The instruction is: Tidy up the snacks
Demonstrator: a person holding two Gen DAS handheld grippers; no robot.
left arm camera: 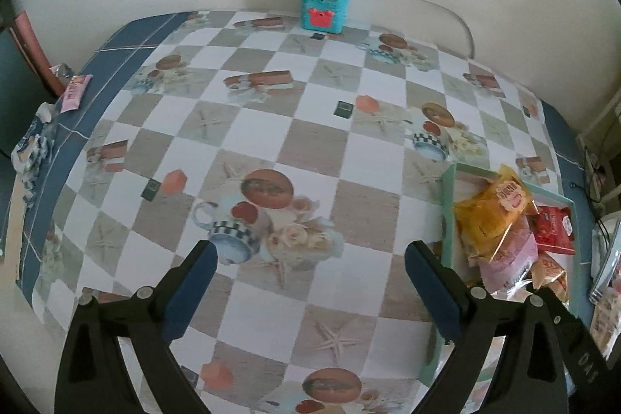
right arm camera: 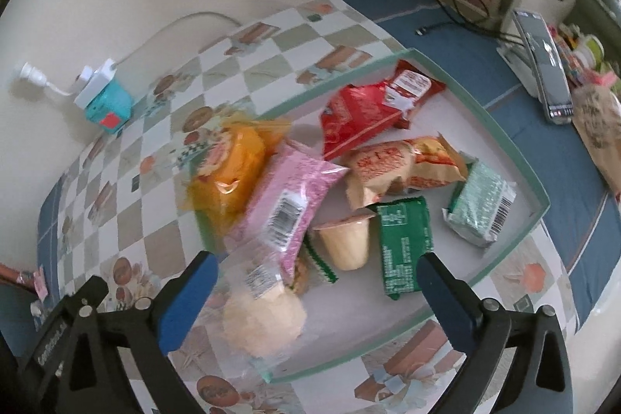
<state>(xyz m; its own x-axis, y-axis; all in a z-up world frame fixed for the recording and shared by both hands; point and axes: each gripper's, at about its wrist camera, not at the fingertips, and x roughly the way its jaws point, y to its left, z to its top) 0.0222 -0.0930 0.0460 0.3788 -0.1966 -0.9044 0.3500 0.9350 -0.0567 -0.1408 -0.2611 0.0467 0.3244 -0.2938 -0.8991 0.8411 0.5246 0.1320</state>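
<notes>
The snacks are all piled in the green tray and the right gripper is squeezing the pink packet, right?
Not quite. The snacks are in the green tray, but the right gripper is open and holds nothing. The right wrist view shows the pink packet lying free in the pile.

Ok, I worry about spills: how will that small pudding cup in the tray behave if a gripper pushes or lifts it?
The pudding cup lies tilted on its side among packets in the tray, so a push would probably roll it. Its tapered, smooth-looking plastic wall may slip between the right gripper pads. The thin lid looks peelable, so squeezing hard might burst it.
</notes>
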